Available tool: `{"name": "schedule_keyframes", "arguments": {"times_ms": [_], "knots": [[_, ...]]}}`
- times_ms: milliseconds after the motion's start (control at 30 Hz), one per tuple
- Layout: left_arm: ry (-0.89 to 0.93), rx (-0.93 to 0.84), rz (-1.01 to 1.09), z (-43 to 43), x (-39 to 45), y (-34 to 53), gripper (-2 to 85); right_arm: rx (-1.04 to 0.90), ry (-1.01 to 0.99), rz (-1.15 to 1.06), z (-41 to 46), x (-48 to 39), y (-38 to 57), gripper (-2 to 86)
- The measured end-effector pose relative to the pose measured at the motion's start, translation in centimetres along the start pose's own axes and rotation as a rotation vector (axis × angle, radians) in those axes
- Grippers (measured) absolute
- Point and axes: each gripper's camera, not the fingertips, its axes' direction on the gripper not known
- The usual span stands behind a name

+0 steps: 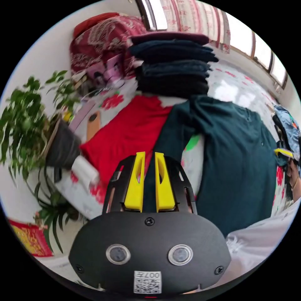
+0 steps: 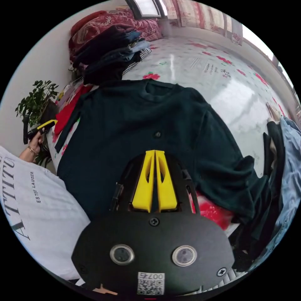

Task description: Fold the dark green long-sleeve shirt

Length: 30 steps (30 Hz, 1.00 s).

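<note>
Two hand-held grippers (image 1: 150,155) (image 2: 155,152) pinch one green shirt (image 2: 131,125).

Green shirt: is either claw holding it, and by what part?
Left claw is shut on a sleeve of the green shirt, pulled out over the red garment. Right claw is closed over the shirt's lower front; an actual pinch cannot be told.

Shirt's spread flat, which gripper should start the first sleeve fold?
Left, likely. The left gripper sits right at the sleeve of the dark green shirt, which lies over the red garment; the right gripper hovers over the shirt's body.
</note>
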Motion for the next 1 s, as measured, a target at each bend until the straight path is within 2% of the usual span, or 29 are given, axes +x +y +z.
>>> {"name": "schedule_keyframes", "arguments": {"times_ms": [100,233,300,400,467,533,567,633,700,800,900,1000], "knots": [[0.047,-0.091,-0.041,-0.7,-2.0,6.2,7.2,-0.114,0.016,-0.061,1.2,-4.7,5.7,-0.2],[0.018,-0.121,0.123,0.2,-0.8,11.2,7.9,-0.222,0.001,-0.162,2.8,-9.4,10.3,-0.2],[-0.008,-0.160,0.174,2.3,-0.5,11.8,6.8,-0.285,0.029,-0.233,4.6,-11.9,12.6,-0.2],[0.006,-0.128,0.160,4.4,-1.4,11.4,2.8,-0.185,0.144,-0.285,4.2,-13.8,14.6,-0.2],[0.032,-0.152,0.149,5.0,-2.5,10.5,1.4,-0.203,0.157,-0.289,4.0,-14.2,14.9,-0.2],[0.158,-0.185,0.064,5.0,-5.3,9.0,0.4,-0.246,0.134,-0.238,3.6,-13.9,14.5,-0.2],[0.206,-0.153,0.032,4.4,-6.3,8.7,0.3,-0.264,0.120,-0.199,3.3,-13.6,14.4,-0.2],[0.423,0.082,-0.092,0.4,-10.7,7.8,-0.1,-0.275,0.127,-0.166,2.9,-13.5,14.7,-0.2],[0.512,0.228,-0.166,-2.9,-13.9,7.0,-0.2,-0.255,0.100,-0.118,1.4,-13.5,15.6,-0.2],[0.611,0.425,-0.191,-8.1,-17.2,4.9,-0.4,-0.093,0.004,-0.007,-2.5,-12.9,17.7,-0.1],[0.706,0.555,-0.101,-13.4,-16.5,1.9,-0.3,0.032,-0.038,0.100,-6.4,-12.0,20.4,0.3],[0.800,0.638,0.160,-19.0,-9.7,0.0,0.3,0.142,-0.021,0.176,-9.7,-11.0,23.5,1.2]]}}
